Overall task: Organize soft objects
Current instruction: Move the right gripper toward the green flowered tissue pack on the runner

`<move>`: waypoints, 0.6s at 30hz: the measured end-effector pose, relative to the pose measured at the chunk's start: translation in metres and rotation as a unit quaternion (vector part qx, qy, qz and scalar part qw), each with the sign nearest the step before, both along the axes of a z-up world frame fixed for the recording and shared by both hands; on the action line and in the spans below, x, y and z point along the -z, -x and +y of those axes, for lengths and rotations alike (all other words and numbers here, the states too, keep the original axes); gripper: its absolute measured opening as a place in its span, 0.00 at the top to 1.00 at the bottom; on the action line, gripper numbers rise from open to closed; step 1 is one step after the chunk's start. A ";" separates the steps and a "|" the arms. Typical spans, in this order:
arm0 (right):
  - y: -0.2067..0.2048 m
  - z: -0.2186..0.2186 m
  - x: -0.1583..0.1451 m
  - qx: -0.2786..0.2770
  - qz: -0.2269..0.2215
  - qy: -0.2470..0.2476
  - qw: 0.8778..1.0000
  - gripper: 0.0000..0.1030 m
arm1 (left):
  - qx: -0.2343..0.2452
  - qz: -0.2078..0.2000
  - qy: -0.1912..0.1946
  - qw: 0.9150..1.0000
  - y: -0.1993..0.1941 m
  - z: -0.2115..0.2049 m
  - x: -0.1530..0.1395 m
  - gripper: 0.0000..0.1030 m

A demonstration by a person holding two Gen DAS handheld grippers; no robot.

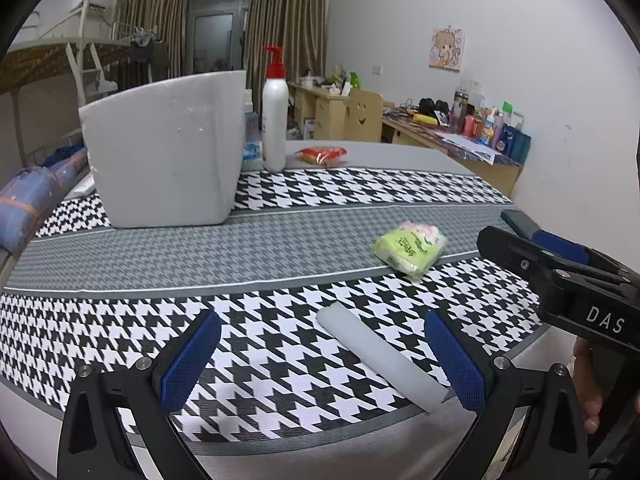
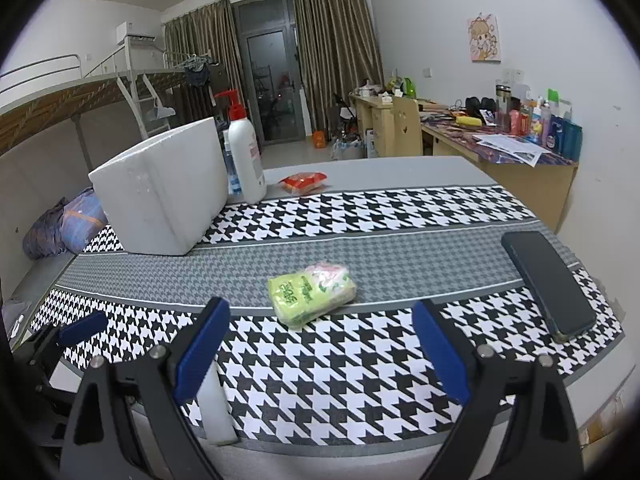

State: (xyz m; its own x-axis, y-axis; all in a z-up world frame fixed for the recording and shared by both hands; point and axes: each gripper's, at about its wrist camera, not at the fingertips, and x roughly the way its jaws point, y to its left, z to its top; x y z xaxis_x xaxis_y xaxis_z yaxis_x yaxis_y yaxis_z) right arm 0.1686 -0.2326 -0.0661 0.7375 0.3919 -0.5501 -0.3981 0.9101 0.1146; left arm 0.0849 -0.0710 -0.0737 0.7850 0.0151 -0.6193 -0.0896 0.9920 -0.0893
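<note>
A green soft packet (image 1: 410,249) lies on the grey band of the houndstooth table cloth; it also shows in the right wrist view (image 2: 312,293), just ahead of my right gripper (image 2: 322,354), which is open and empty. A white foam strip (image 1: 382,356) lies near the front edge between the fingers of my left gripper (image 1: 322,360), which is open and empty; it shows in the right wrist view (image 2: 216,404) too. A red packet (image 1: 322,156) lies at the far side, also in the right wrist view (image 2: 303,181). A white foam box (image 1: 168,152) stands at the back left.
A white pump bottle (image 1: 275,120) stands beside the foam box. A black phone (image 2: 548,284) lies at the table's right. My right gripper's body (image 1: 560,272) shows at the right of the left wrist view. A cluttered desk (image 2: 500,140) stands along the right wall.
</note>
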 end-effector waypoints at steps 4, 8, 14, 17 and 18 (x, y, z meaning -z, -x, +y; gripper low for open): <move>-0.004 0.001 0.004 -0.002 0.007 0.006 1.000 0.08 | -0.002 0.013 0.001 1.000 -0.004 -0.002 0.005 0.01; -0.008 0.000 0.008 -0.003 0.015 0.008 1.000 0.08 | -0.009 0.029 0.000 1.000 -0.013 -0.005 0.011 0.03; -0.014 -0.001 0.013 -0.006 0.024 0.010 1.000 0.08 | -0.004 0.053 0.006 0.999 -0.025 -0.011 0.019 0.19; -0.018 -0.002 0.015 -0.009 0.031 0.007 0.999 0.08 | 0.002 0.069 0.011 0.998 -0.029 -0.015 0.024 0.29; -0.019 -0.002 0.016 -0.010 0.032 0.007 0.999 0.08 | 0.005 0.076 0.013 0.997 -0.030 -0.016 0.026 0.33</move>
